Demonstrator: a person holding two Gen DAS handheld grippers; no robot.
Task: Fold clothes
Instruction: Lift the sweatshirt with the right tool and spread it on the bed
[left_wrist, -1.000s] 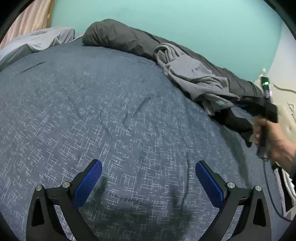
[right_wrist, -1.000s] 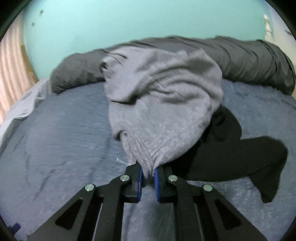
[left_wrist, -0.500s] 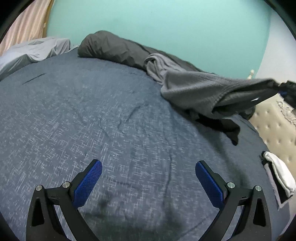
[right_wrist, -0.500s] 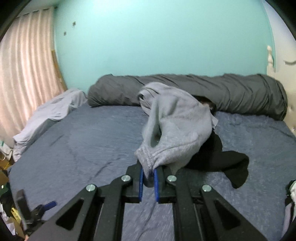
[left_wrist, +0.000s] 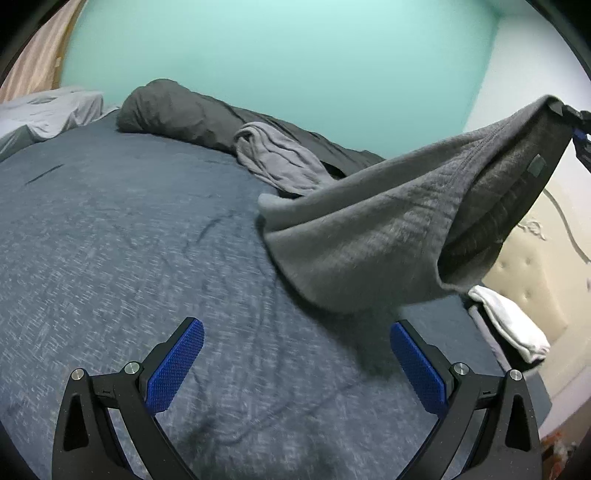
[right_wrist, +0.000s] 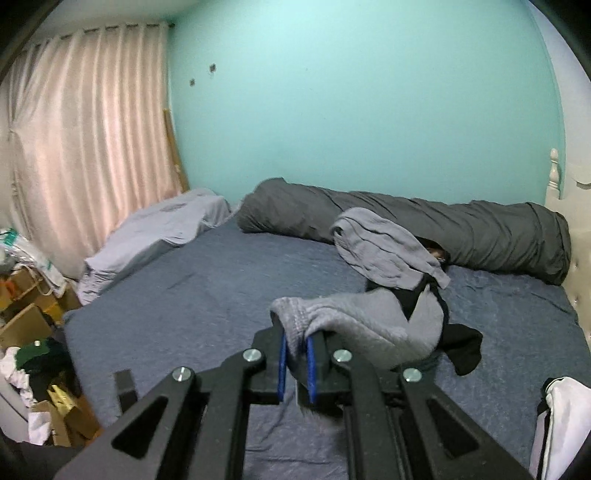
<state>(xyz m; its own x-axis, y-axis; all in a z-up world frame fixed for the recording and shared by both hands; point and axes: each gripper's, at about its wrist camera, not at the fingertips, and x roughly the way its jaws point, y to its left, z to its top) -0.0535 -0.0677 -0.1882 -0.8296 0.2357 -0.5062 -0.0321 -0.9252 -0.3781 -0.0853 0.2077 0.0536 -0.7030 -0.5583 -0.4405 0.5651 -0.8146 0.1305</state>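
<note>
My right gripper (right_wrist: 295, 347) is shut on the ribbed hem of a grey sweatshirt (right_wrist: 354, 321) and holds it up above the blue bed (right_wrist: 192, 295). In the left wrist view the same sweatshirt (left_wrist: 388, 229) hangs stretched from the upper right down toward the bed (left_wrist: 129, 240), its far end still on the covers. My left gripper (left_wrist: 295, 354) is open and empty, low over the bed, just left of the hanging cloth. A second light grey garment (right_wrist: 384, 254) and a black garment (right_wrist: 461, 343) lie near the rolled duvet.
A rolled dark grey duvet (right_wrist: 424, 229) lies along the far edge by the teal wall. A pale sheet pile (right_wrist: 155, 232) sits at the left. A cream headboard (left_wrist: 528, 266) and white cloth (left_wrist: 509, 321) are at the right. Clutter (right_wrist: 33, 314) stands beside the bed.
My right gripper has lifted the grey sweatshirt up and pulled it back off the pile, uncovering the black garment. The left gripper stays open and has shifted little.
</note>
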